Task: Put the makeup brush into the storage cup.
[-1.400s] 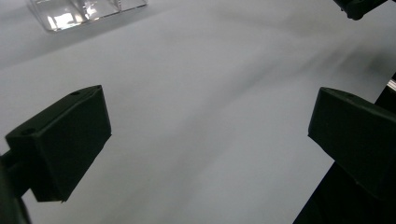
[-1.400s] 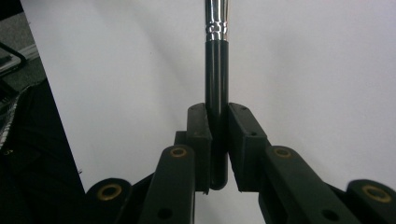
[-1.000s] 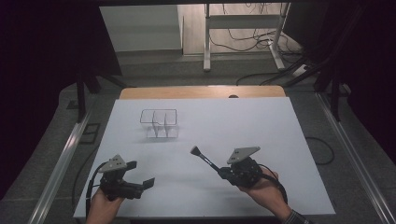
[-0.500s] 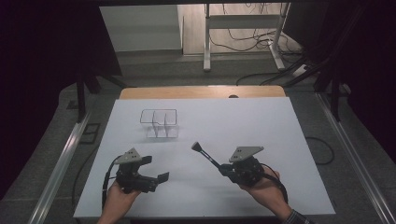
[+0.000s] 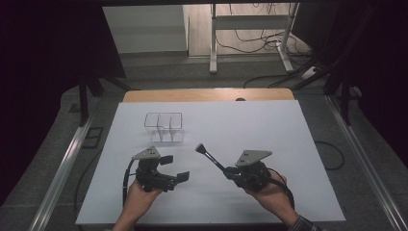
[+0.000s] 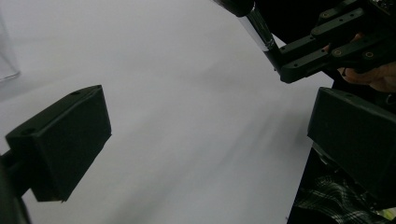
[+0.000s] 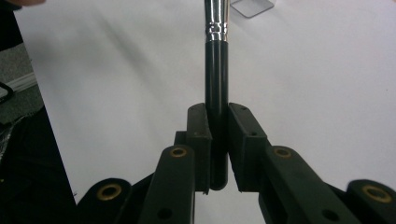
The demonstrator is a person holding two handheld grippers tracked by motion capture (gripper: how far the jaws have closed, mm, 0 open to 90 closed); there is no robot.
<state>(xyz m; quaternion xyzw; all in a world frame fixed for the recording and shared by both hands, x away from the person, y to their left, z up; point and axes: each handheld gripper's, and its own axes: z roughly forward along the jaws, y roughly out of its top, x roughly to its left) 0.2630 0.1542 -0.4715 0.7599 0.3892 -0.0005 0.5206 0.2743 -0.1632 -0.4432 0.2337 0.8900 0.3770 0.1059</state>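
Observation:
My right gripper (image 5: 231, 171) is shut on the black handle of a makeup brush (image 5: 210, 158). The brush sticks out up and to the left, its dark head above the white table (image 5: 250, 125). In the right gripper view the two pads clamp the brush handle (image 7: 217, 60) just below its silver ferrule. My left gripper (image 5: 175, 168) is open and holds nothing, its jaws pointing right toward the brush. In the left gripper view its wide-apart pads (image 6: 65, 140) frame bare table, with the brush (image 6: 259, 28) and the right gripper (image 6: 327, 42) at the top right.
A clear plastic organizer (image 5: 163, 126) with compartments stands on the table beyond the left gripper. A wooden strip (image 5: 207, 95) runs along the table's far edge. Metal rails line both sides, and cables lie on the floor behind.
My left gripper has moved right and slightly away from the person, closer to the brush. The right gripper and brush have stayed put.

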